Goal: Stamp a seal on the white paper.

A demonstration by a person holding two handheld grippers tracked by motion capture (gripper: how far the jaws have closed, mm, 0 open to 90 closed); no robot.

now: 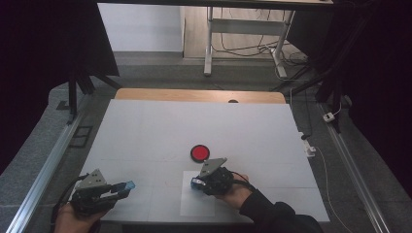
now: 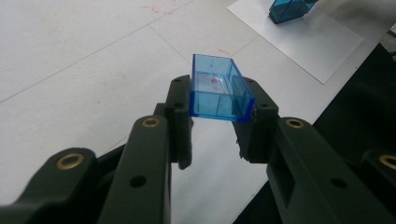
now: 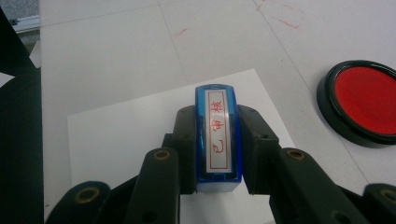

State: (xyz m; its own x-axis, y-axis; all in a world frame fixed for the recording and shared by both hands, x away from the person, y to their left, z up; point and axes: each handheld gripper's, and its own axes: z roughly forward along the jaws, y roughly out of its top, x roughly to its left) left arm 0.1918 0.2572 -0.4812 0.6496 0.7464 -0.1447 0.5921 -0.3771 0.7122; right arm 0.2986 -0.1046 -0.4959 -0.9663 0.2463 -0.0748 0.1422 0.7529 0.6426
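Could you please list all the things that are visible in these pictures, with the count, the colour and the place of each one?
stamp: 1, blue with a white label in red characters, clamped between the right gripper's jaws above the paper sheet
stamp cap: 1, clear blue, empty, held between the left gripper's jaws at the near left of the table
ink pad: 1, red in a black round case, open, on the table just beyond the right gripper
paper sheet: 1, white, lying flat near the table's front edge
table: 1, white cover with a wooden far edge
desk frame: 1, white, on the floor behind the table
left gripper: 1, black, in the person's left hand
right gripper: 1, black, in the person's right hand
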